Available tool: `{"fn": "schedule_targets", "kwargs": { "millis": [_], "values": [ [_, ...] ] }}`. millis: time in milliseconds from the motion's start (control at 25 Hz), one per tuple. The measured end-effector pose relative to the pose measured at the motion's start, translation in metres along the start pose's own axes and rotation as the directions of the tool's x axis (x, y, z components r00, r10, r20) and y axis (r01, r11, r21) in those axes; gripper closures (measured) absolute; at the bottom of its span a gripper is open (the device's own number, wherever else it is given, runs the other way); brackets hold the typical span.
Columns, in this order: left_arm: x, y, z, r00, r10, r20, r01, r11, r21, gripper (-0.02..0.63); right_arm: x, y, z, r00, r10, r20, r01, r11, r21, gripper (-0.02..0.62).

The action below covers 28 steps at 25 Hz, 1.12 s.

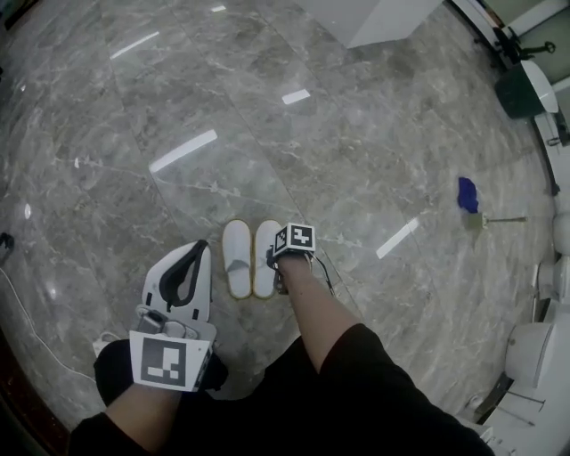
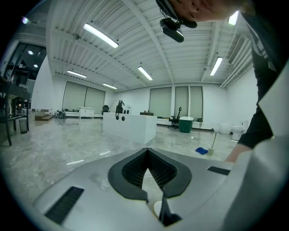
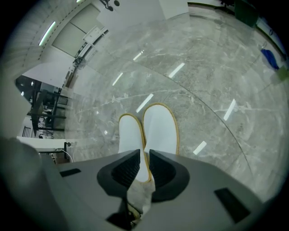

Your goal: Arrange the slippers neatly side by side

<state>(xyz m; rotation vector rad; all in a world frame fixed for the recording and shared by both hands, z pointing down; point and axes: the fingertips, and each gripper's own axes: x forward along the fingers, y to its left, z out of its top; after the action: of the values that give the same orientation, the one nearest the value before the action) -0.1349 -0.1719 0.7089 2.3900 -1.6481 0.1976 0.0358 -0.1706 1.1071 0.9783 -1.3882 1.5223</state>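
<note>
Two white slippers with yellow trim lie side by side on the grey marble floor, toes pointing away: the left slipper (image 1: 237, 258) (image 3: 130, 135) and the right slipper (image 1: 265, 256) (image 3: 160, 128). My right gripper (image 1: 276, 267) (image 3: 144, 155) is down at their heel ends. Its jaws stand slightly apart, with the inner heel edge of a slipper in the gap and the pads not pressing on it. My left gripper (image 1: 199, 245) (image 2: 146, 153) is held up off the floor to the left of the slippers. Its tips meet and nothing is between them.
A blue cloth (image 1: 468, 193) and a small stick-handled tool (image 1: 485, 220) lie on the floor far right. A white counter (image 1: 383, 22) (image 2: 130, 126) and a green bin (image 1: 517, 89) (image 2: 185, 125) stand at the back. A cable (image 1: 27, 321) trails at the left.
</note>
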Motion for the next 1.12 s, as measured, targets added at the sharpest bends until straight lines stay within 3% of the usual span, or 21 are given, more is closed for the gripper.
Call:
{"fn": "schedule_targets", "kwargs": {
  "millis": [200, 280, 400, 640, 800, 1000, 1120],
  "values": [
    [-0.009, -0.001, 0.017, 0.989, 0.004, -0.148, -0.014, 0.997, -0.071, 0.605, -0.121, 0.051, -0.034, 0.998, 0.055, 0.038, -0.054, 0.998, -0.012, 0.554],
    [-0.022, -0.008, 0.038, 0.979, -0.013, -0.205, -0.011, 0.993, -0.114, 0.604, -0.177, 0.073, -0.047, 0.989, 0.123, 0.086, -0.125, 0.992, 0.01, 0.554],
    [-0.043, -0.022, 0.083, 0.965, -0.02, -0.262, -0.011, 0.993, -0.118, 0.604, -0.258, 0.104, -0.07, 0.971, 0.189, 0.145, -0.195, 0.98, 0.027, 0.554],
    [-0.084, -0.057, 0.195, 0.953, -0.031, -0.301, 0.003, 0.996, -0.094, 0.604, -0.398, 0.162, -0.121, 0.951, 0.252, 0.177, -0.258, 0.966, 0.013, 0.554],
    [-0.105, -0.081, 0.261, 0.953, -0.044, -0.299, 0.033, 0.999, -0.041, 0.604, -0.476, 0.2, -0.139, 0.943, 0.274, 0.19, -0.268, 0.962, -0.06, 0.554],
    [-0.142, -0.105, 0.298, 0.937, -0.071, -0.341, 0.072, 0.997, -0.011, 0.604, -0.556, 0.23, -0.167, 0.936, 0.283, 0.211, -0.251, 0.954, -0.163, 0.554],
    [-0.171, -0.117, 0.321, 0.937, -0.072, -0.341, 0.088, 0.996, 0.031, 0.606, -0.613, 0.246, -0.19, 0.912, 0.307, 0.271, -0.241, 0.938, -0.251, 0.554]
  ]
}}
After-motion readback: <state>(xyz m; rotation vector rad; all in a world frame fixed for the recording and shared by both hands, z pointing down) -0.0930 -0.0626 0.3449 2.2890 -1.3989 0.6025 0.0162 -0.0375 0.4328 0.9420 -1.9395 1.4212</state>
